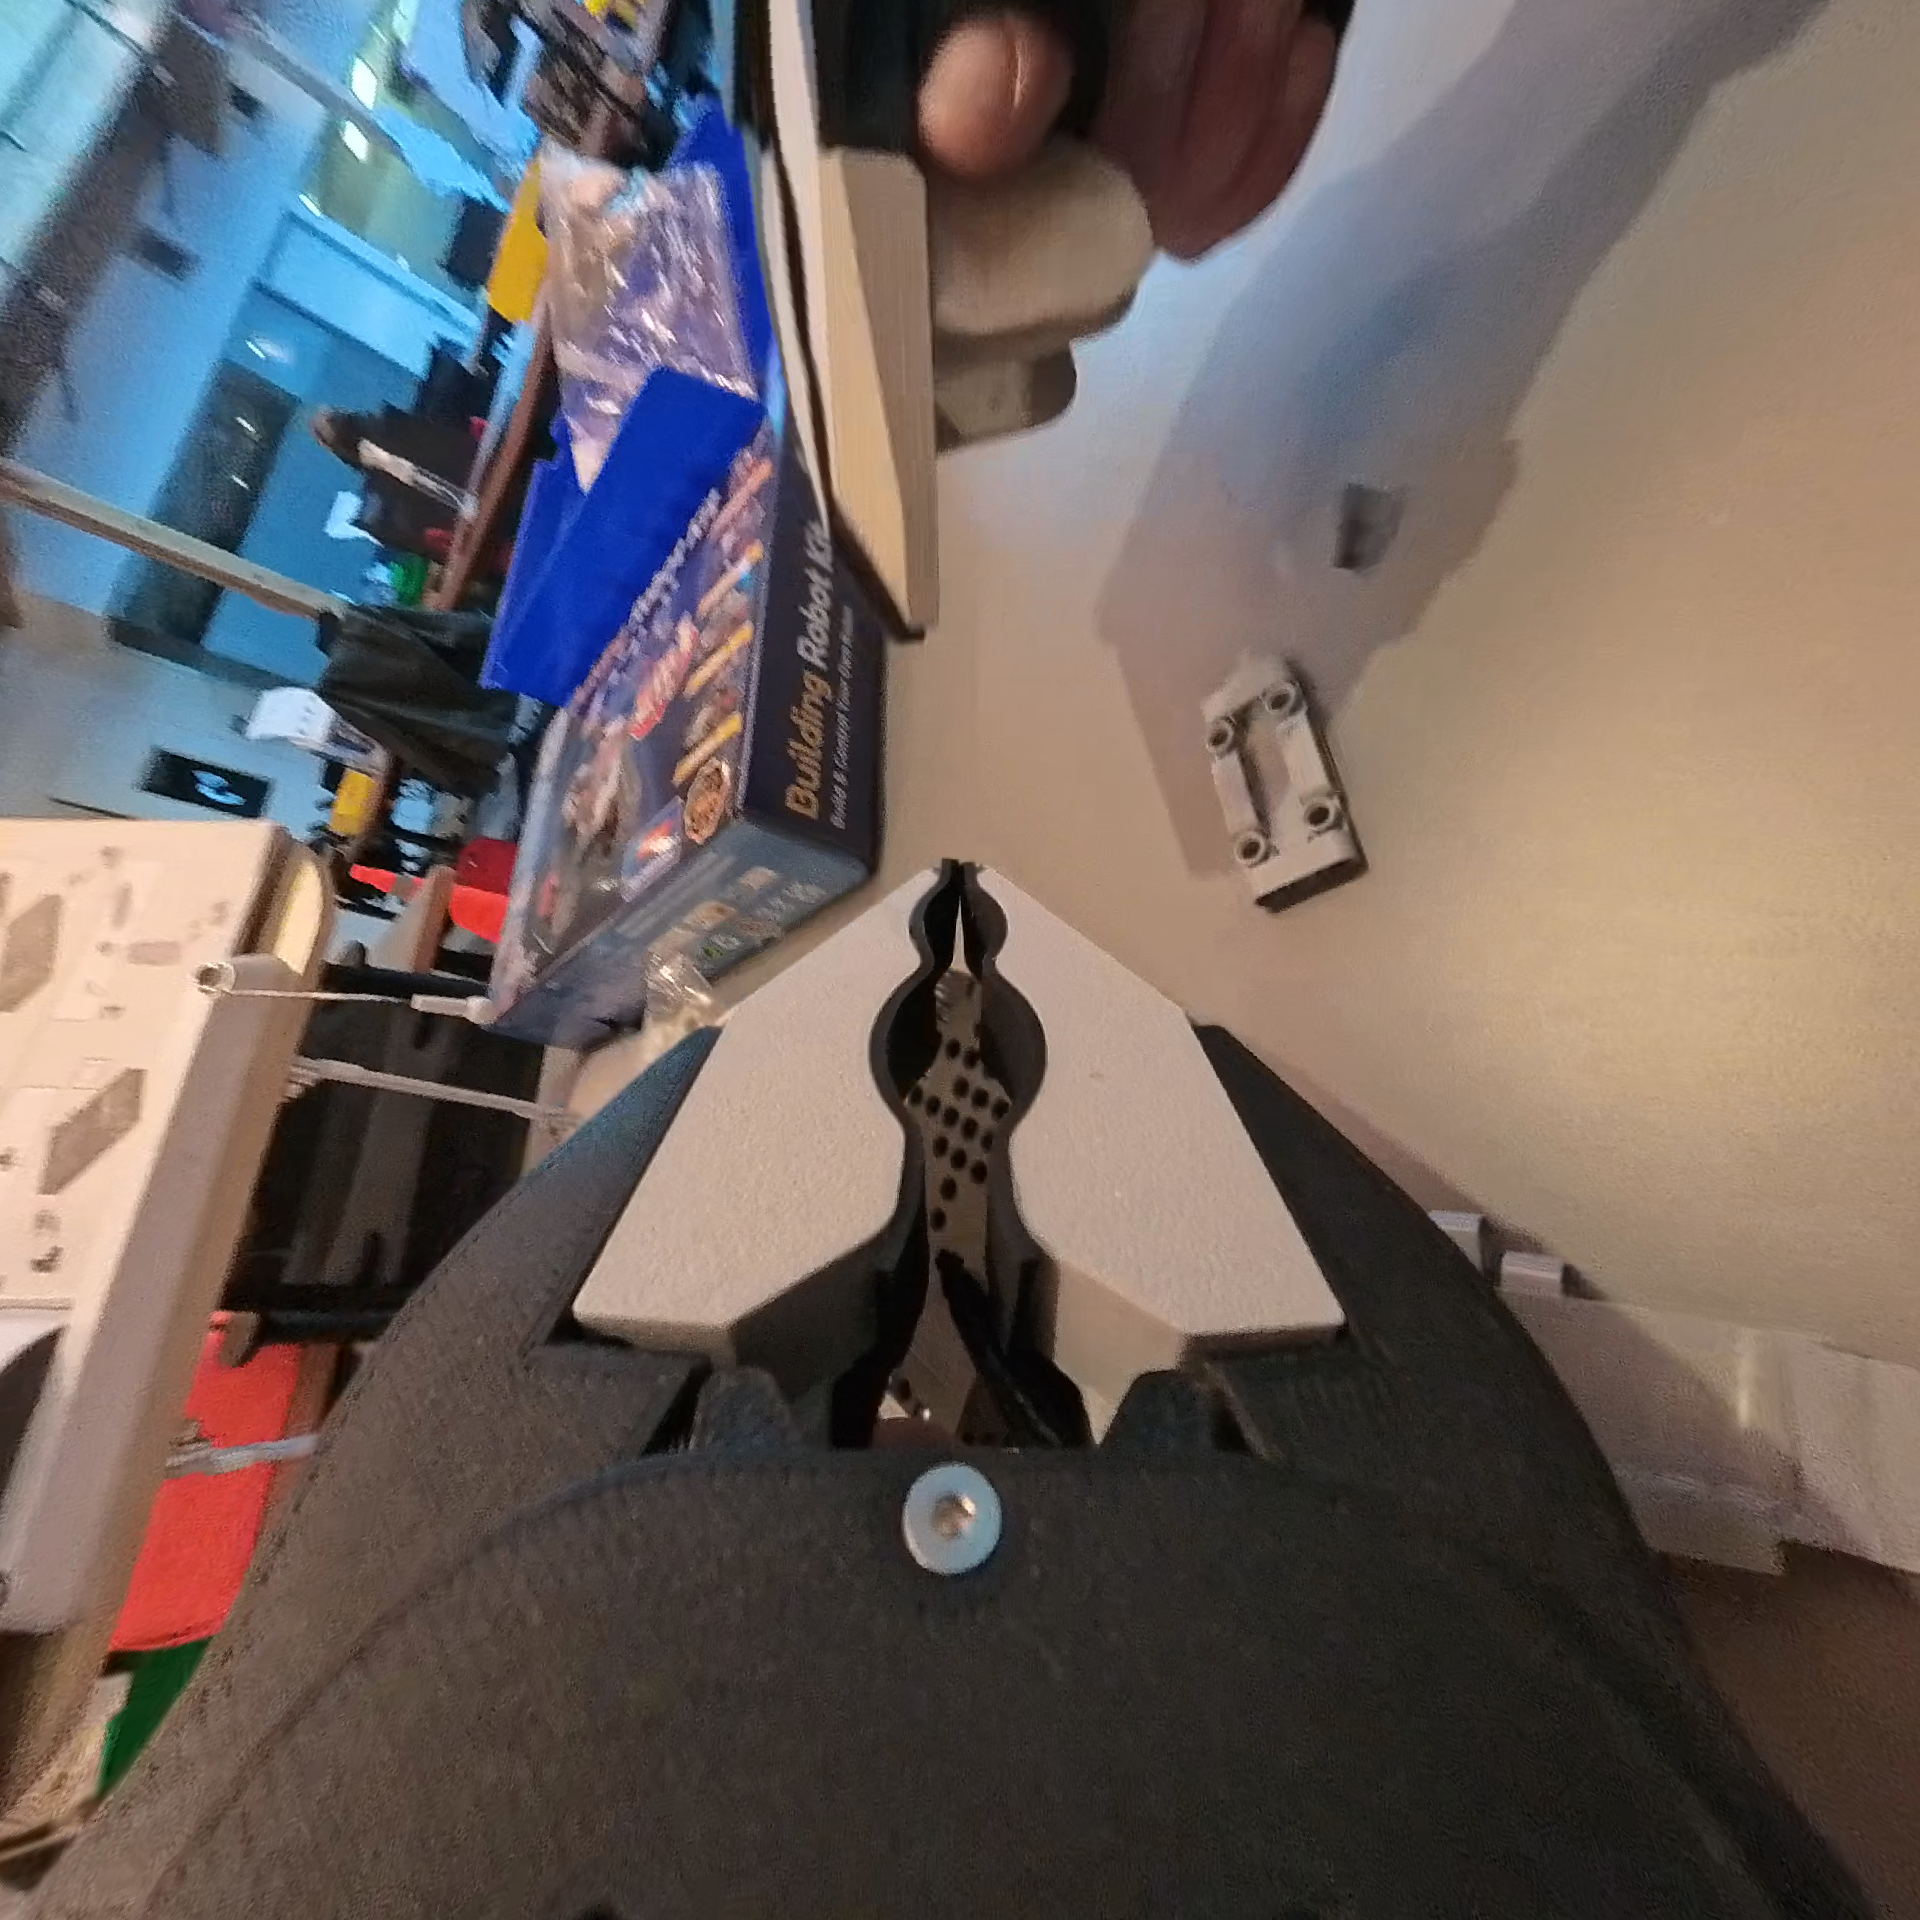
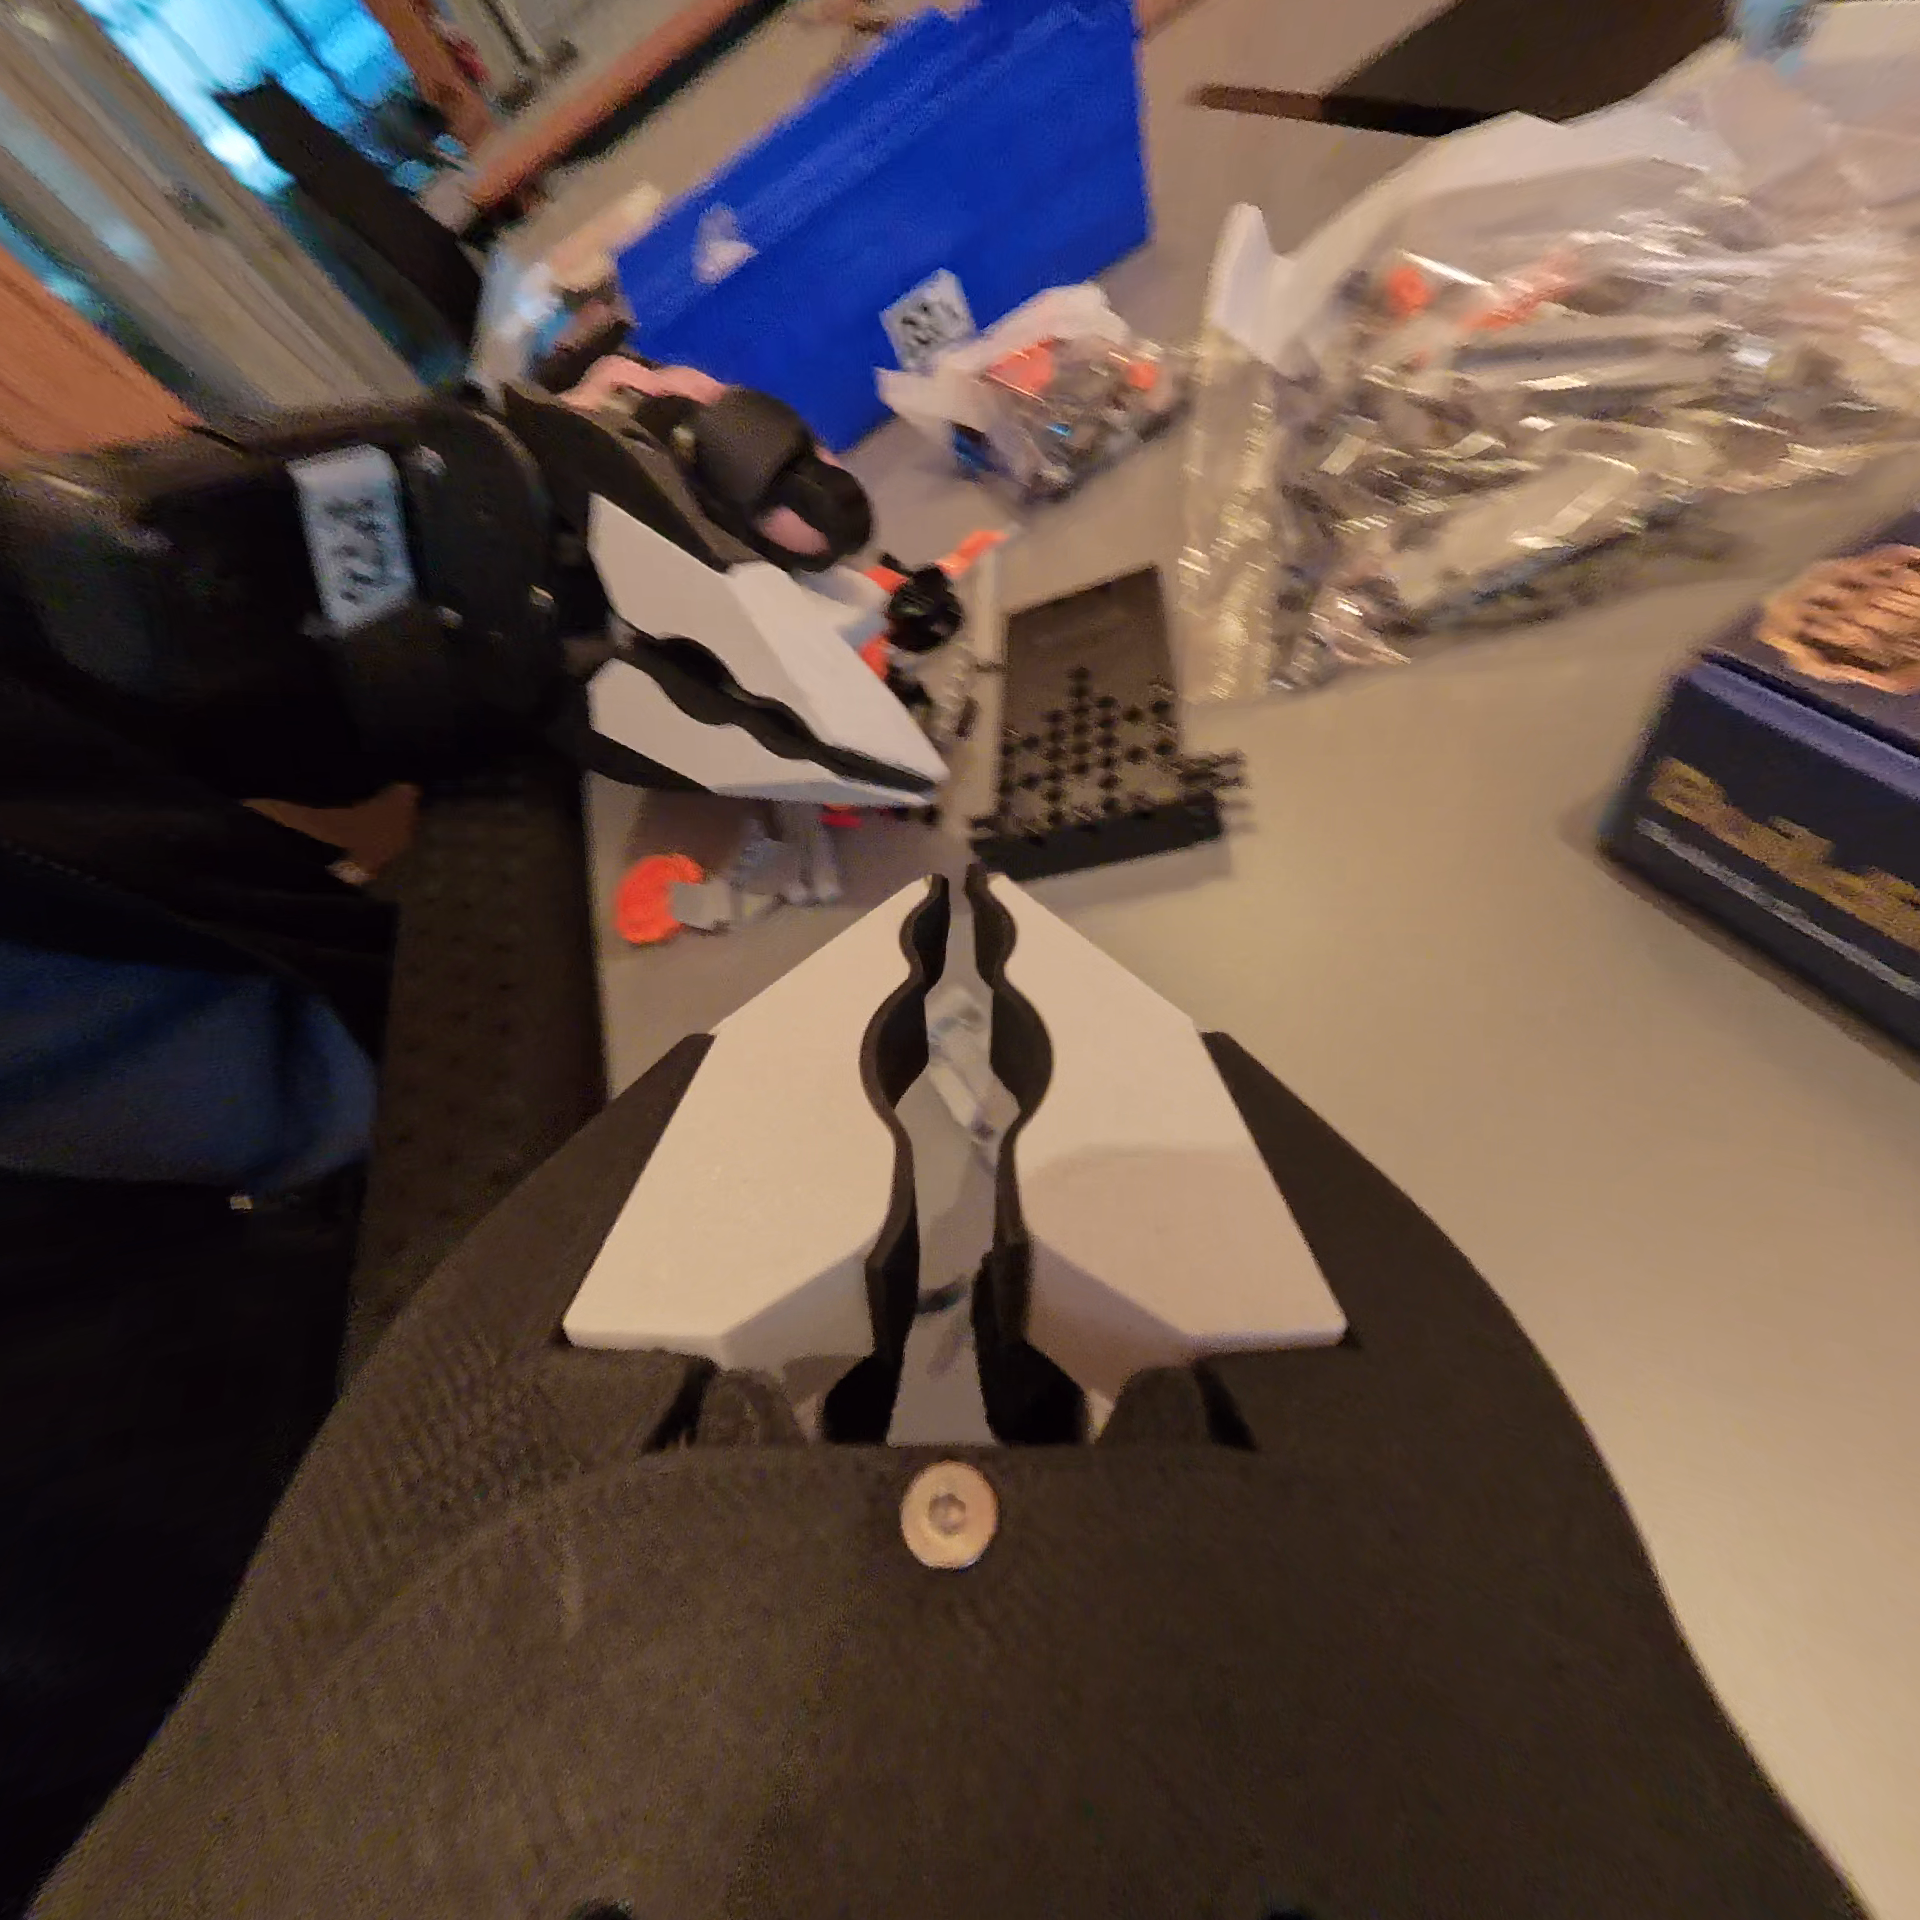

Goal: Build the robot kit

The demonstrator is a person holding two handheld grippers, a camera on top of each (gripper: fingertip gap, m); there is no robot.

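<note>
Left wrist view first: we are looking along our left gripper (image 1: 954,883), fingers pressed together at the tips and pinching a black perforated plate (image 1: 961,1117) whose rows of round holes are showing in the gap between them. Right of centre, one pale grey block with four corner holes (image 1: 1283,779) is lying flat on the cream table (image 1: 1558,935), well apart from the fingertips. At the upper edge a hand (image 1: 1122,114) is gripping the other tool. Left of centre, one dark blue printed box (image 1: 727,748) is sitting beside a blue bin (image 1: 623,540).

Right wrist view now: our right gripper (image 2: 958,881) is hovering with fingers nearly together, a thin slit remaining, nothing pinched. Just above its tips, one black studded baseplate (image 2: 1101,748) is resting on the table. At centre left, the left gripper is showing again, closed. We are counting two clear bags of parts (image 2: 1558,416), though blur may be hiding more, and one orange piece (image 2: 655,894) at lower left of the plate.
</note>
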